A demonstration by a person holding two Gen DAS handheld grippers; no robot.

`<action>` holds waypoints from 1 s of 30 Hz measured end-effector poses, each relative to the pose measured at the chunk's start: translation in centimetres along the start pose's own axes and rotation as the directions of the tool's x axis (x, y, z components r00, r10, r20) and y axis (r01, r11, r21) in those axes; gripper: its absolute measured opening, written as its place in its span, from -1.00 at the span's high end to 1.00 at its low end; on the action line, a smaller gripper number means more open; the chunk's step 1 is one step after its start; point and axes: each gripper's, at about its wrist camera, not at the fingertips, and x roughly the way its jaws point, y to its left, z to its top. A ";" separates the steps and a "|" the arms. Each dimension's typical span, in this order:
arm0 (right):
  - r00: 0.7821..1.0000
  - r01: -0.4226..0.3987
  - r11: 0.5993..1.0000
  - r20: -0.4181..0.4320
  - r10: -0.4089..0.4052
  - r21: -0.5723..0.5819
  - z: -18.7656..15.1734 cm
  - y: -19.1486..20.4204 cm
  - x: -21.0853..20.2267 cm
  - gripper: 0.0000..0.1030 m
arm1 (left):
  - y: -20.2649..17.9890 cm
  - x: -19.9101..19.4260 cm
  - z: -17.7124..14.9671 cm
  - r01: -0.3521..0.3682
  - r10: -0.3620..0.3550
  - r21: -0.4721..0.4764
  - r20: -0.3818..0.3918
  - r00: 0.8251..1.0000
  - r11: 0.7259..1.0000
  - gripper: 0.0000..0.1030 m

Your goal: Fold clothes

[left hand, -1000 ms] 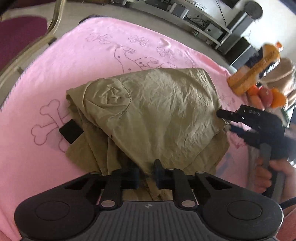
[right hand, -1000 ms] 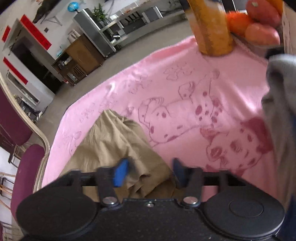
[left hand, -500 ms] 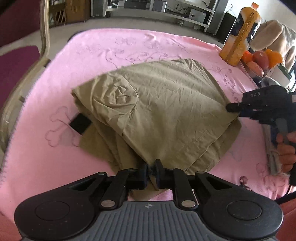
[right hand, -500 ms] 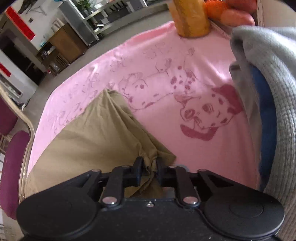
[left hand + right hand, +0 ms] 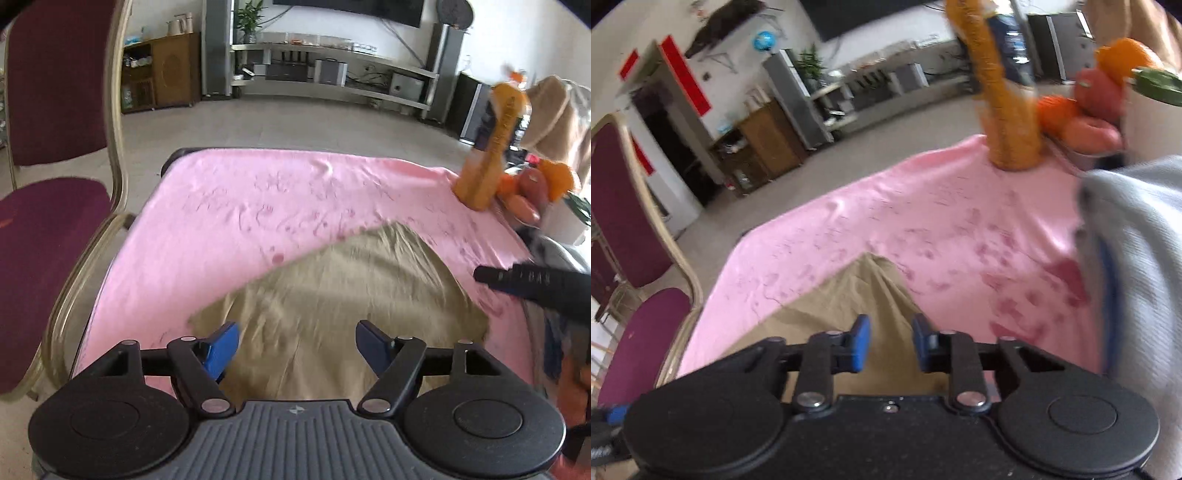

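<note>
a maroon chair (image 5: 55, 236) stands left of the surface under a pink blanket (image 5: 229, 221). the left tongs (image 5: 295, 347) are opening wide, gripping nothing, over the khaki garment (image 5: 343, 288) lying on the blanket. the right tongs (image 5: 890, 343) are closing, slightly apart above its fabric, holding nothing. a grey garment (image 5: 1137, 240) sits rightmost.

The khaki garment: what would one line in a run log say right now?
khaki garment: lying on pink cloth | left gripper: opening, holding nothing | right gripper: open
</note>
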 end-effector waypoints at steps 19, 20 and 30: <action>0.984 -0.065 0.996 -0.172 0.056 -0.052 -2.4 2.0 6.2 0.28 | -2.4 3.7 -7.5 0.033 -0.016 0.229 -0.075 0.997 0.973 0.29; 0.979 -0.048 0.995 -0.199 0.030 -0.086 -3.2 2.0 5.9 0.29 | -2.4 3.5 -7.6 0.034 -0.016 0.228 -0.077 0.997 0.973 0.29; 0.957 0.064 0.989 -0.274 -0.098 -0.130 -7.4 1.0 -1.4 0.16 | -1.6 1.8 -9.2 0.083 -0.060 0.242 -0.101 0.993 0.967 0.27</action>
